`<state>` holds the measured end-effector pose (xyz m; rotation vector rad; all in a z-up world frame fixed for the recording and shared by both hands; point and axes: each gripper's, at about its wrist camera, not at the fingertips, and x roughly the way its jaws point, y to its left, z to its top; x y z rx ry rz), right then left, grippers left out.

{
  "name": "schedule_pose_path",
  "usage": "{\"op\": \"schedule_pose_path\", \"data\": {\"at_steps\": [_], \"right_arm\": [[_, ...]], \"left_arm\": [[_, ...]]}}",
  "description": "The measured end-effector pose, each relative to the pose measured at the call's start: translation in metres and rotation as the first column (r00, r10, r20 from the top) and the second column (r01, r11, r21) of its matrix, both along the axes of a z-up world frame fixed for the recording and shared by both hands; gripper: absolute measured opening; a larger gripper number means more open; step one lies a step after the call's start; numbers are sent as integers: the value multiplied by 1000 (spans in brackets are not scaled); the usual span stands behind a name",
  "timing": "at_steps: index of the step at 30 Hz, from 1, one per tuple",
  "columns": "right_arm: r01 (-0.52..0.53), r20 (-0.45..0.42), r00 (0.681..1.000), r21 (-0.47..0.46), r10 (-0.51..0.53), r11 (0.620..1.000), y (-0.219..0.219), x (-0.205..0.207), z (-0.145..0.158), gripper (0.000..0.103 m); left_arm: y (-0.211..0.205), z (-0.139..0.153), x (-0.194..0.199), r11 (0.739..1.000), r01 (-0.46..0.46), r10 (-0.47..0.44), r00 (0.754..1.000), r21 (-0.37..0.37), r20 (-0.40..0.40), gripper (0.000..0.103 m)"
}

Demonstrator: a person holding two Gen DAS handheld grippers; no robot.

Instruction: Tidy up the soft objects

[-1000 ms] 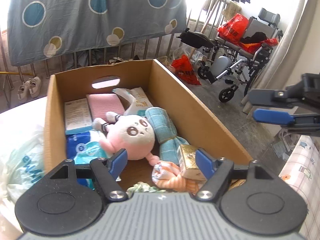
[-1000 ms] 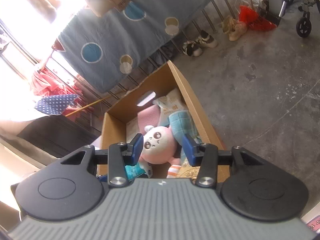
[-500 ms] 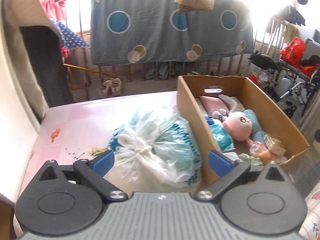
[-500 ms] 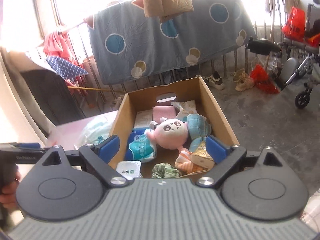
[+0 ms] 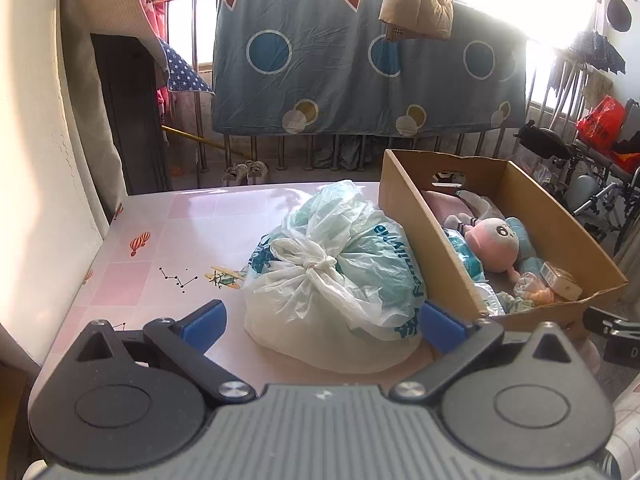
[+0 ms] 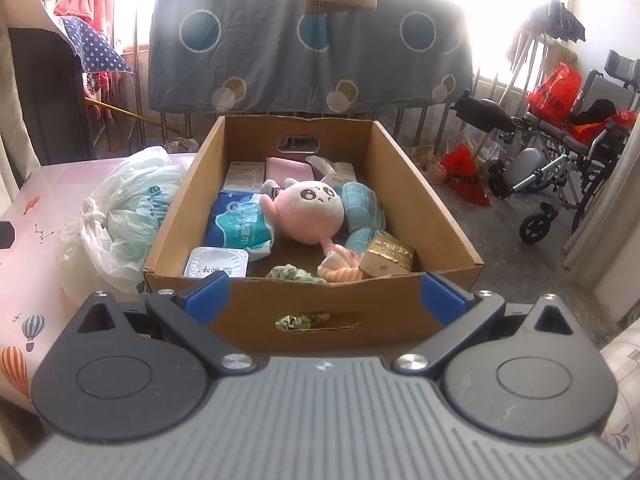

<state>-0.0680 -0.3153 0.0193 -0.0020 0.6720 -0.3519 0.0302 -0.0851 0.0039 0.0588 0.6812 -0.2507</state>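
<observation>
A cardboard box (image 6: 416,196) stands on the pink table (image 5: 192,224). It holds a pink plush toy (image 6: 312,212), a teal cloth (image 6: 360,208), a blue tissue pack (image 6: 240,224), a green scrunchie (image 6: 296,272), an orange-striped sock (image 6: 340,268) and a gold carton (image 6: 388,260). A knotted white plastic bag (image 5: 336,280) lies left of the box. My left gripper (image 5: 320,324) is open and empty, just in front of the bag. My right gripper (image 6: 324,294) is open and empty, in front of the box's near wall. The box also shows in the left wrist view (image 5: 424,232).
A blue sheet with circles (image 6: 308,40) hangs on a railing behind the table. A wheelchair (image 6: 560,148) and red bags (image 6: 464,172) stand on the concrete floor at the right. A wall (image 5: 36,160) bounds the table's left side.
Both grippers pulled back from over the box. The left one swung left to face the plastic bag. Both jaws opened wider, the right one most.
</observation>
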Motion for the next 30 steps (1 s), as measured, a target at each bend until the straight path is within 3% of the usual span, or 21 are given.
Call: {"op": "schedule_pose_path", "data": {"at_steps": [5, 8, 17, 30], "right_arm": [[-32, -4, 999, 115, 33, 993, -14, -1, -6, 102], [-32, -4, 999, 137, 33, 990, -20, -1, -5, 102], [-32, -62, 997, 139, 41, 990, -22, 9, -10, 102], [-26, -82, 996, 185, 42, 982, -23, 20, -11, 102]], "left_arm": [[-13, -12, 12, 996, -34, 36, 999, 85, -27, 103], [-21, -23, 16, 990, -31, 39, 998, 139, -51, 103], [-45, -49, 23, 987, -6, 29, 990, 161, -140, 103], [-40, -31, 21, 990, -43, 62, 988, 135, -139, 103]]}}
